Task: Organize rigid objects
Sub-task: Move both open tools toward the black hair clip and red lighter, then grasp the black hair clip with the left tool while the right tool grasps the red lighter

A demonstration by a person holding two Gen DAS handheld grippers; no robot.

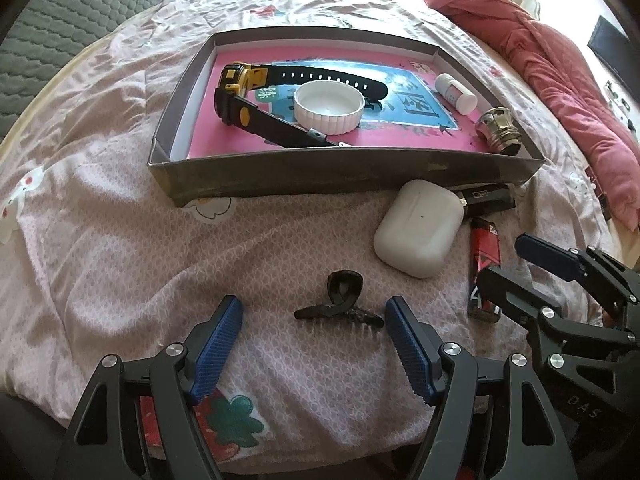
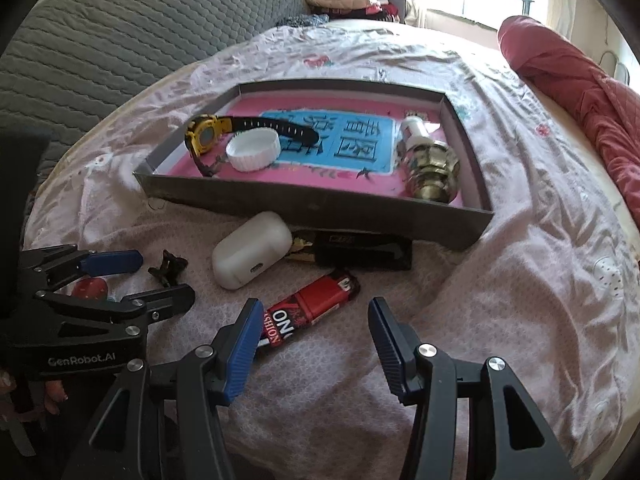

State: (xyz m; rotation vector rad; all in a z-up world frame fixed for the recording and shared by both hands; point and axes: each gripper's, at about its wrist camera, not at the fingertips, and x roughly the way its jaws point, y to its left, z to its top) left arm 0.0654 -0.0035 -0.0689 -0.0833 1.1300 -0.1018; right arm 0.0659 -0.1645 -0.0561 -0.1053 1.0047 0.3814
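Four loose items remain on the pink patterned bedsheet (image 1: 120, 240) near the shallow grey cardboard tray (image 1: 320, 172): a black plastic claw hair clip (image 1: 340, 304), a white rounded earbud case (image 1: 418, 228), a red and black lighter (image 2: 312, 312) and a flat black box (image 2: 364, 254) tucked against the tray's near wall. Inside the tray lie a yellow and black wristwatch (image 1: 240, 92), a white ribbed round lid (image 1: 330, 106), a small white bottle (image 1: 456, 92) and a brass threaded fitting (image 1: 500, 130). My left gripper (image 1: 314, 344) stands open, its blue pads either side of the hair clip without touching it. My right gripper (image 2: 312, 344) is also open, over the near end of the lighter, left pad just beside it. Risk, as I judge it: the clip's curved teeth may snag the soft sheet or twist out of a shallow pinch. The lighter lies diagonally across my right jaws, so closing may skid it sideways. Both grippers work close together and could collide.
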